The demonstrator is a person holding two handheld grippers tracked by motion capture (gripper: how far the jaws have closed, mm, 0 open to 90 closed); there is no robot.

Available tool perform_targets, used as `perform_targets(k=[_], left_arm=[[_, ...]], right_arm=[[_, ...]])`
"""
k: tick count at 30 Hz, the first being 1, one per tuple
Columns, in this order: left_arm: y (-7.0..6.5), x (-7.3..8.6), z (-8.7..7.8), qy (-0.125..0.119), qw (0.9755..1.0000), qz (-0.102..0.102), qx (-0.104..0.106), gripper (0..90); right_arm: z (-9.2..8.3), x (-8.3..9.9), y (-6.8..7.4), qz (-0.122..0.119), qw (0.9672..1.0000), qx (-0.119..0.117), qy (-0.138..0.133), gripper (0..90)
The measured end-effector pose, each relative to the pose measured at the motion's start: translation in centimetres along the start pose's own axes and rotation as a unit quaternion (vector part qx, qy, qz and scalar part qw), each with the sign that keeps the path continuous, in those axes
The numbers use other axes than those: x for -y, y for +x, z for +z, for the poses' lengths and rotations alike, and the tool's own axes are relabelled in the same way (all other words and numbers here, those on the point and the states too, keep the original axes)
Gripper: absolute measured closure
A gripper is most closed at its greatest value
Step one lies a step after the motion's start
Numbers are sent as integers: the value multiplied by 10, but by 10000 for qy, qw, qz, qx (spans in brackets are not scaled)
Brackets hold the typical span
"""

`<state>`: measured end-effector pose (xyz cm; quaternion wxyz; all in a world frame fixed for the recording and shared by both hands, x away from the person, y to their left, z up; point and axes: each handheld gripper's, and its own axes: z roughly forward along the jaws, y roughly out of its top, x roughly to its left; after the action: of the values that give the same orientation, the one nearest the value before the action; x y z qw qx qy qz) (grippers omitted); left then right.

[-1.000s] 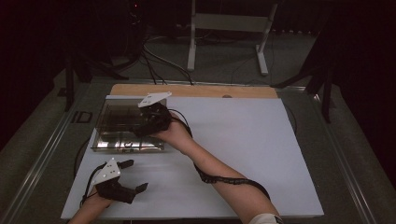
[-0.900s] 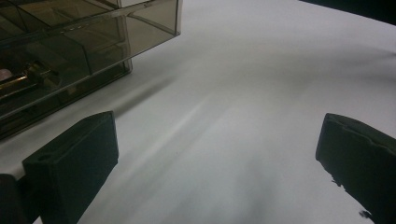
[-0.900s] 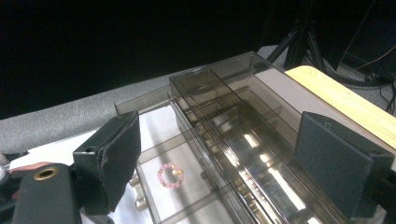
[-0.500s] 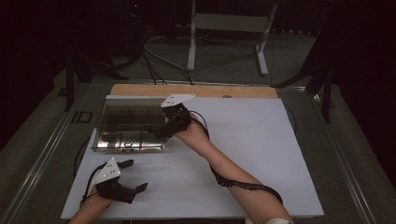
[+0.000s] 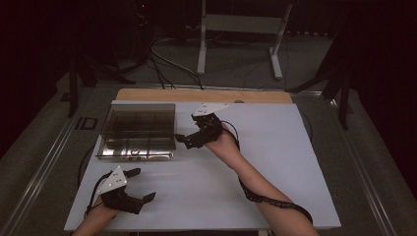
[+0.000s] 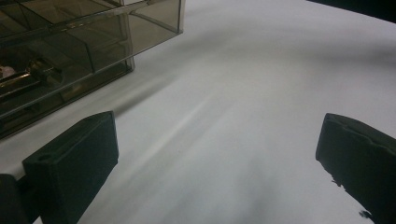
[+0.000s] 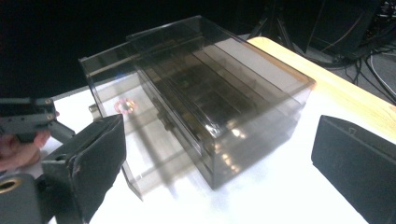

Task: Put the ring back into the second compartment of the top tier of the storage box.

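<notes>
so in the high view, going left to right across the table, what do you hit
left gripper → clear drawer box → right gripper, jaws open beside the box's right edge → bare white table

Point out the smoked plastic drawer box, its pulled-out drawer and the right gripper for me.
smoked plastic drawer box (image 5: 142,120): high view, on its top panel.
pulled-out drawer (image 5: 135,153): high view, on its front edge.
right gripper (image 5: 181,140): high view, midway between its open fingertips.
</notes>
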<state>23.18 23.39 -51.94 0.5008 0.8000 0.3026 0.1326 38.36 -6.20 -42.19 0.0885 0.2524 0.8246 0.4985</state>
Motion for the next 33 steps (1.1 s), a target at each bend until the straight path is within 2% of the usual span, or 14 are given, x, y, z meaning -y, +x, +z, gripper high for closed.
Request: perform_targets(k=[12,18,25,33], left_arm=[[0,0,0,9,10000,15,-13,0],[0,0,0,17,10000,7,-30,0],[0,0,0,22,10000,11,-33,0],[0,0,1,28,10000,7,-43,0]], right_arm=[[-30,32,-18,77,9994,307,121,35],[-47,51,-25,143,9990,428,50,36],[-71,77,-31,346,9976,597,-49,35],[-92,108,-35,506,9963,698,16,35]])
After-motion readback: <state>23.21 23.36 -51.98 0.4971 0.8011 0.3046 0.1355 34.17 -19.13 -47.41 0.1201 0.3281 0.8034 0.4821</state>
